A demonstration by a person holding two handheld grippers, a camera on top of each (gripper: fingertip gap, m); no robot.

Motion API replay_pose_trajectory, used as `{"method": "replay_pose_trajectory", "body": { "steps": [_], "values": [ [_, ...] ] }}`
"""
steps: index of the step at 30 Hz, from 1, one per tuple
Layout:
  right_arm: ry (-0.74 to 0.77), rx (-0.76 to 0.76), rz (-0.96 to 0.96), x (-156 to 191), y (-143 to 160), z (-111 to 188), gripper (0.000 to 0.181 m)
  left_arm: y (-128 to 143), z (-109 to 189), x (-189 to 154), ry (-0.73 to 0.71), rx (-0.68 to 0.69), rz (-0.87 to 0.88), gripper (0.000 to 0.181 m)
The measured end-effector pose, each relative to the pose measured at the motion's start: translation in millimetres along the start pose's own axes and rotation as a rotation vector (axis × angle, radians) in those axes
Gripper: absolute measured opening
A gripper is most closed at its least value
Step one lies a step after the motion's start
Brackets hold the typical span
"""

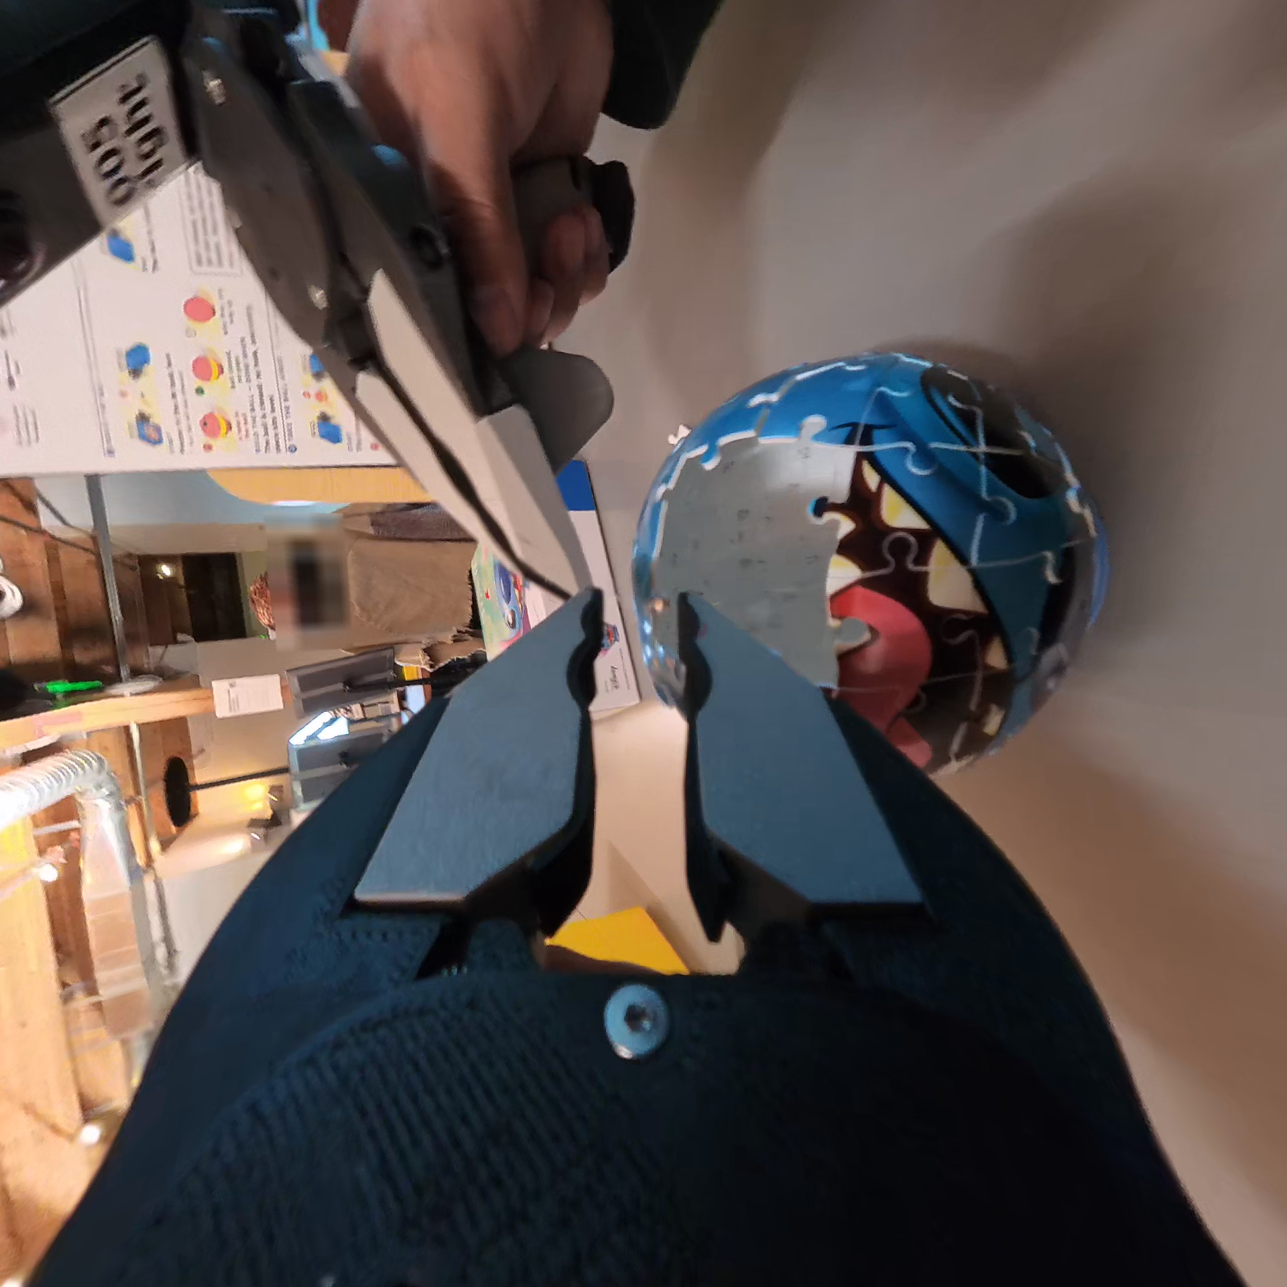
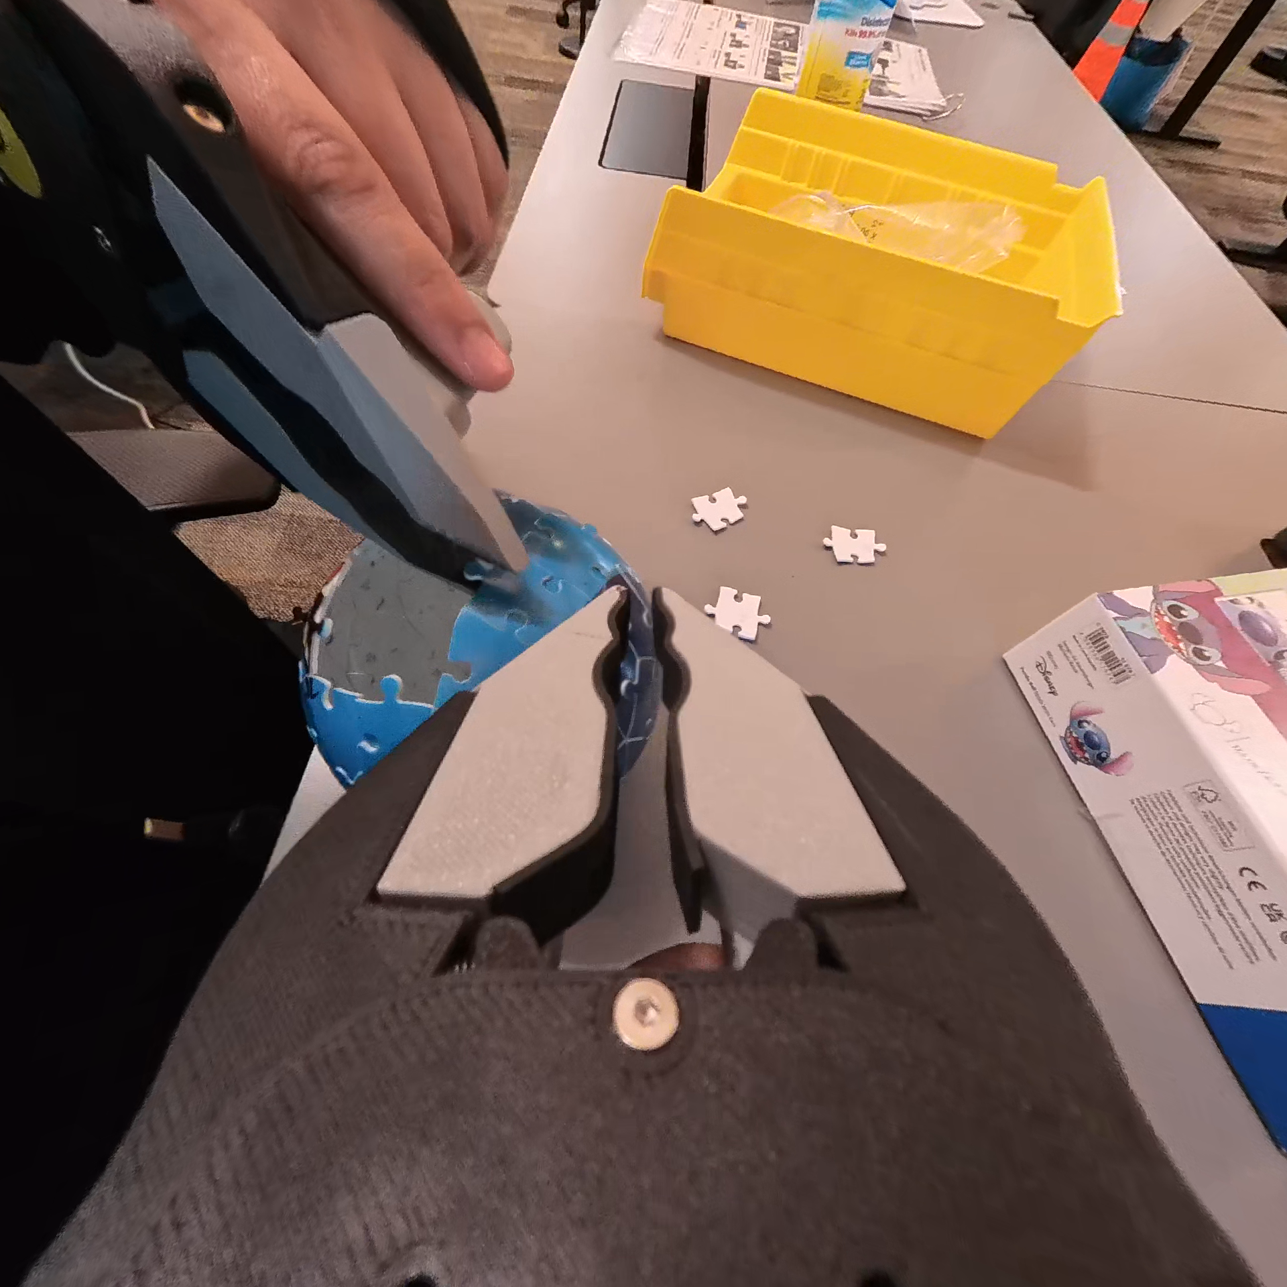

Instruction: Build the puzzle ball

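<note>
The puzzle ball (image 1: 905, 557) is a partly built blue sphere with a toothy mouth, and an opening shows its grey inside. It rests near the table's near edge (image 2: 390, 724). My left gripper (image 1: 638, 600) is closed on the opening's rim, one finger inside and one outside; it also shows in the right wrist view (image 2: 498, 567). My right gripper (image 2: 641, 592) is shut and empty, its tips just beside the ball's outer side; it also shows in the left wrist view (image 1: 581, 592). Three loose white pieces (image 2: 719, 508) (image 2: 854, 544) (image 2: 738, 611) lie on the table beyond the ball.
A yellow bin (image 2: 836, 362) holding a clear bag stands behind the pieces. The puzzle's box (image 2: 1184, 766) lies at the right. Papers and a bottle (image 2: 843, 49) sit at the table's far end. An instruction sheet (image 1: 174, 348) lies beyond the right gripper. Only a small space, under 4 cm, lies between the two pairs of fingers.
</note>
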State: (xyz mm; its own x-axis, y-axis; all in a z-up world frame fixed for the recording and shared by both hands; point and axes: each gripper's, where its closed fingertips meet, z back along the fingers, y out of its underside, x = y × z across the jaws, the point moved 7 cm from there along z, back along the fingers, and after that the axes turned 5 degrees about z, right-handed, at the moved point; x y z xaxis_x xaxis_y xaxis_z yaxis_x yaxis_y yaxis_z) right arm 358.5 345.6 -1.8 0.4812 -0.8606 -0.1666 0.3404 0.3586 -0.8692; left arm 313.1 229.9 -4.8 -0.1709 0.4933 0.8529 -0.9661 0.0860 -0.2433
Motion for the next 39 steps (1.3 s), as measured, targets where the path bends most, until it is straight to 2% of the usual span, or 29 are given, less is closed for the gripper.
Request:
{"method": "replay_pose_trajectory", "body": {
  "steps": [3, 7, 11, 16, 20, 29, 36, 39],
  "values": [
    [-0.017, -0.004, 0.018, -4.0, 0.8, 2.8, 0.005, 6.3, 18.9, 3.3, 0.035, -0.024, 0.122, 0.032],
    [-0.08, -0.043, 0.018, -13.2, -6.8, 0.9, 0.0, 22.7, 36.7, 18.2, 0.062, -0.103, 0.373, 0.03],
    [-0.202, -0.055, -0.007, -15.1, -18.2, -17.3, 0.0, 29.3, 29.7, 14.0, 0.171, -0.171, 0.586, 0.031],
    [-0.305, 0.025, -0.009, -20.1, -23.0, -37.8, 0.0, 38.1, 21.9, 8.3, 0.172, -0.173, 0.713, 0.035],
    [-0.388, 0.085, -0.007, -16.9, -22.9, -47.9, 0.0, 40.3, 27.2, 11.9, 0.174, -0.224, 0.767, 0.036],
    [-0.44, 0.138, -0.021, -13.4, -15.4, -50.4, 0.0, 42.8, 30.4, 7.4, 0.175, -0.29, 0.826, 0.035],
    [-0.41, 0.125, -0.035, -18.8, -17.9, -49.2, 0.0, 44.0, 24.7, 2.1, 0.207, -0.296, 0.851, 0.034],
    [-0.351, 0.109, -0.022, -22.2, -15.9, -37.4, 0.0, 48.2, 27.6, 0.3, 0.176, -0.275, 0.846, 0.034]
  ]
}}
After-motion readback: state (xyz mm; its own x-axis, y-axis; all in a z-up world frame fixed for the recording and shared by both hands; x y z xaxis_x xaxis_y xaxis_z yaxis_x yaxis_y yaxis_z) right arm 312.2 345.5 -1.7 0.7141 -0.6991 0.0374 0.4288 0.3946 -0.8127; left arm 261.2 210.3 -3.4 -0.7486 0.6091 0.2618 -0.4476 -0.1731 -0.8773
